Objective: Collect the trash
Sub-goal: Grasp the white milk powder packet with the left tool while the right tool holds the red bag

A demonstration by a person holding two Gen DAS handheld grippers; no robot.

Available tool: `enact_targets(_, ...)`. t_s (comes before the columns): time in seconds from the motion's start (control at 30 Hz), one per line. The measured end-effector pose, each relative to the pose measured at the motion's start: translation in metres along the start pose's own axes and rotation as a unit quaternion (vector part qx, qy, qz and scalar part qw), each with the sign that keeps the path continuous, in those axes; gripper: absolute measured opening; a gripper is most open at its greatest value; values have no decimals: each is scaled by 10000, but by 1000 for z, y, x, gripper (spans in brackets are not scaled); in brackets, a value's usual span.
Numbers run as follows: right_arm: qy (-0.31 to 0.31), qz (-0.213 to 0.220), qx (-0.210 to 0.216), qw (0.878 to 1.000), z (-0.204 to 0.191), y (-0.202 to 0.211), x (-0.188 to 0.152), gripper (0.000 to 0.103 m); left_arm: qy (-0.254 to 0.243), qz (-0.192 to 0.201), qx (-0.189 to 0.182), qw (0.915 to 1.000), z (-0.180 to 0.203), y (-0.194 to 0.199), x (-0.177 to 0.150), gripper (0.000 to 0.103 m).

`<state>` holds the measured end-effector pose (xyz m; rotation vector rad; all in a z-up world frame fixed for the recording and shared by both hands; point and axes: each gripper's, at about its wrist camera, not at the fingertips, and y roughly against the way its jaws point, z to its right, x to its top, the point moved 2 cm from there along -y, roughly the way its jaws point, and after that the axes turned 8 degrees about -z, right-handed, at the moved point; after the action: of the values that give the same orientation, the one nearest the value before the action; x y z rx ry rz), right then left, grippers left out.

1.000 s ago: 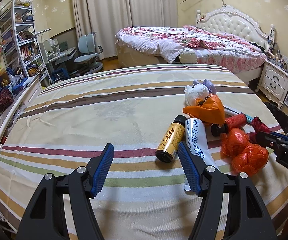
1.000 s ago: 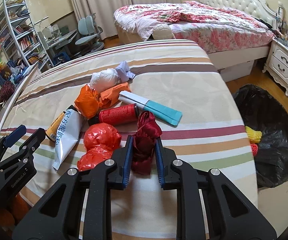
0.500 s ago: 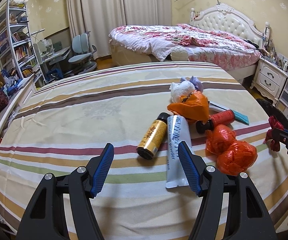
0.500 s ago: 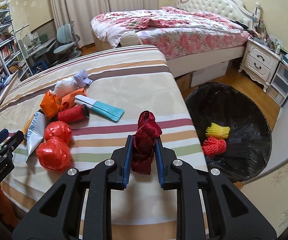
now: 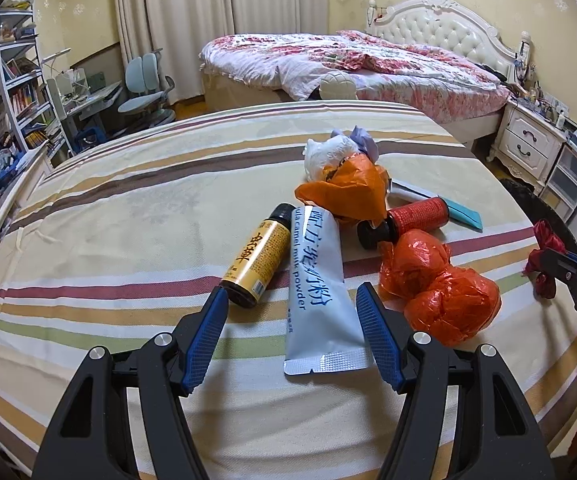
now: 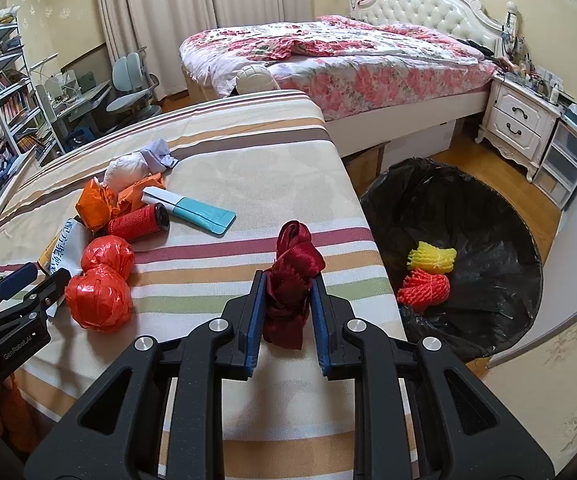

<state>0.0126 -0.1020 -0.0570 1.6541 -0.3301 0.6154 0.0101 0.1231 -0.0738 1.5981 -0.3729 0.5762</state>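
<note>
The right gripper (image 6: 286,304) has its fingers clamped on the dark red ribbon (image 6: 294,276), probably bound for the black-lined bin (image 6: 500,264), while the left gripper (image 5: 292,320), fingers apart, straddles the white sachet (image 5: 320,292) on the striped bed (image 5: 128,208).

The left gripper (image 5: 290,312) points down at a slant, its jaws standing well apart with nothing pressed between the blue pads (image 5: 204,330) — open. The right gripper (image 6: 287,304) tilts down at a like slant, its jaws drawn close together and clamped on a dark red ribbon (image 6: 293,280) — the pads press it from both sides.
</note>
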Motion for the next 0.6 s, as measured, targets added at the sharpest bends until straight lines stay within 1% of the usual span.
enact_targets(0.03, 0, 0, 5, 10000, 0, 0, 0, 22, -2, -33, -57, 10000, 1, -1, 0, 65)
enact_targets(0.1, -2, 1, 14, 10000, 0, 0, 0, 22, 1, -110, -129, 9999, 1, -3, -1, 60)
enact_targets(0.17, 1, 2, 11, 10000, 0, 0, 0, 22, 1, -176, -185, 9997, 1, -5, -2, 51)
enact_targets(0.3, 1, 1, 6, 10000, 0, -1, 0, 22, -19, -216, -258, 9994, 2, -5, -6, 40)
enact_targets(0.43, 8, 1, 5, 10000, 0, -1, 0, 22, -97, -110, -269, 9995, 4, 0, -9, 38)
enact_targets(0.6, 10, 2, 11, 10000, 0, 0, 1, 22, -66, 42, -313, 9995, 1, 8, -12, 37)
